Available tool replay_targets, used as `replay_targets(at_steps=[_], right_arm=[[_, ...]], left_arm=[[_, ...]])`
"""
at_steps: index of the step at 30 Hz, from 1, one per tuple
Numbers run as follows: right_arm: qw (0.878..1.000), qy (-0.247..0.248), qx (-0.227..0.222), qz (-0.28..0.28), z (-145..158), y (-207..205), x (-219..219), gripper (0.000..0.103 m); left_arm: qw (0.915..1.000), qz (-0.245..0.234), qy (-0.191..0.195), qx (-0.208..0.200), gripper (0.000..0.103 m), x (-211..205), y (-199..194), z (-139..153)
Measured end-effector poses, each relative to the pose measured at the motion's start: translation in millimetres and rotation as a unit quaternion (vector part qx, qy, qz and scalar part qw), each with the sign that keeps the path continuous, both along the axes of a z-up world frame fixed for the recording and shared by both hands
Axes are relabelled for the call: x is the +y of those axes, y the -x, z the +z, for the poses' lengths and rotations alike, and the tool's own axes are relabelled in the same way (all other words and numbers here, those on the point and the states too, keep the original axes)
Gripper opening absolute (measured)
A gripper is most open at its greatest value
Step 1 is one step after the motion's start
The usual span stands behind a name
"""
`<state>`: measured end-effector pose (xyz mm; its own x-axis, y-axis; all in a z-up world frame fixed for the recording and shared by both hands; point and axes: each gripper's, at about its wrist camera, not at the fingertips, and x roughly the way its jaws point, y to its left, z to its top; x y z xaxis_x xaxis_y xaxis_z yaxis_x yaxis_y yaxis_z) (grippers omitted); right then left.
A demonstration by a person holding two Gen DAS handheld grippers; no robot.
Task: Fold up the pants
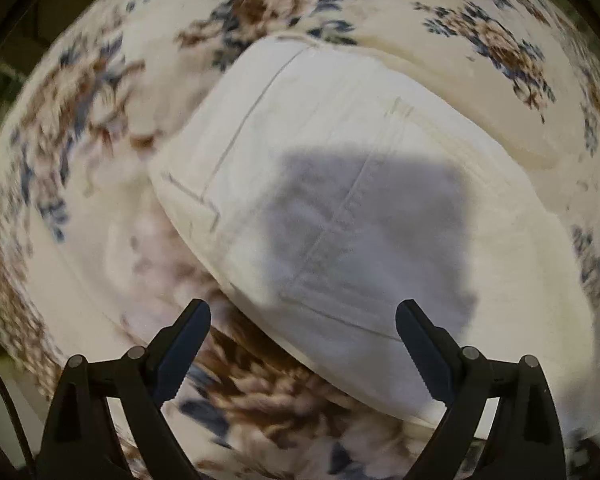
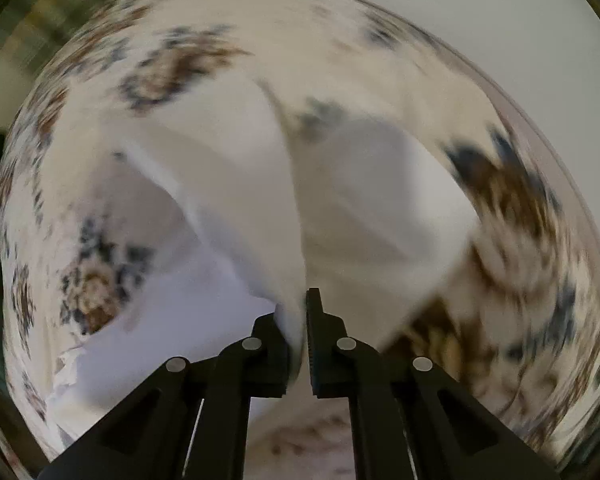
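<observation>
White pants (image 2: 260,200) fold pinched by right hand-held gripper (image 2: 304,320); floral cloth (image 2: 500,208) around.

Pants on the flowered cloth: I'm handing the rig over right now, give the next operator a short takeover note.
Left claw: open, empty, pointing down over the pants, its fingers clear of the fabric.
Right claw: shut on a fold of the white pants, which drapes from its fingers; that view is blurred.
Pants lie on the flowered cloth, partly folded as far as the left view shows.
Left to do: lay the gripped part over, let go, flatten, finish folding.
</observation>
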<state>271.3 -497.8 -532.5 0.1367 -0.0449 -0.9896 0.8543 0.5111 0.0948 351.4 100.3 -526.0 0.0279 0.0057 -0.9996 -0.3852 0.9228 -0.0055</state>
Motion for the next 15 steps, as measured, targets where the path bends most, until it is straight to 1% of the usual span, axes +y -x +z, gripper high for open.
replay_targets(at_steps=[1, 2, 3, 4, 5, 6, 7, 8, 9, 12, 15], right_arm=[[0.999, -0.029, 0.000, -0.018, -14.8, 14.0, -3.0, 0.008], [0.997, -0.073, -0.005, -0.038, -34.3, 22.9, -7.6, 0.010], [0.991, -0.118, -0.017, -0.061, -50.3, 35.6, -8.6, 0.014], [0.982, -0.165, -0.041, -0.087, -64.1, 46.1, -9.1, 0.018], [0.976, -0.183, -0.064, -0.101, -67.2, 63.0, -7.1, 0.032], [0.972, -0.191, -0.084, -0.107, -67.7, 70.2, -4.8, 0.049], [0.969, -0.196, -0.106, -0.107, -64.2, 74.7, -1.5, 0.058], [0.969, -0.195, -0.117, -0.100, -57.2, 76.9, 1.9, 0.070], [0.970, -0.189, -0.121, -0.094, -50.9, 78.6, 5.5, 0.072], [0.971, -0.180, -0.129, -0.088, -38.1, 80.8, 14.7, 0.072], [0.971, -0.176, -0.137, -0.090, -34.4, 77.7, 19.8, 0.072]], left_arm=[[0.9999, 0.009, 0.013, 0.003, 0.095, 2.6, 1.1, -3.2], [0.9992, 0.020, 0.033, 0.009, 0.095, 5.6, 2.3, -8.5], [0.9986, 0.026, 0.044, 0.012, 0.095, 6.7, 3.1, -11.0], [0.9980, 0.029, 0.055, 0.011, 0.095, 7.4, 3.9, -12.6], [0.9974, 0.031, 0.065, 0.008, 0.095, 7.7, 5.0, -12.8], [0.9970, 0.031, 0.070, 0.005, 0.095, 7.7, 5.8, -12.2], [0.9965, 0.031, 0.078, 0.001, 0.095, 8.1, 7.3, -10.9], [0.9956, 0.035, 0.087, -0.003, 0.095, 9.4, 10.7, -8.9], [0.9952, 0.038, 0.090, -0.004, 0.095, 10.2, 14.1, -7.1], [0.9934, 0.052, 0.101, -0.012, 0.095, 18.6, 31.7, 2.3], [0.9915, 0.076, 0.103, -0.023, 0.095, 30.1, 37.4, 5.3]])
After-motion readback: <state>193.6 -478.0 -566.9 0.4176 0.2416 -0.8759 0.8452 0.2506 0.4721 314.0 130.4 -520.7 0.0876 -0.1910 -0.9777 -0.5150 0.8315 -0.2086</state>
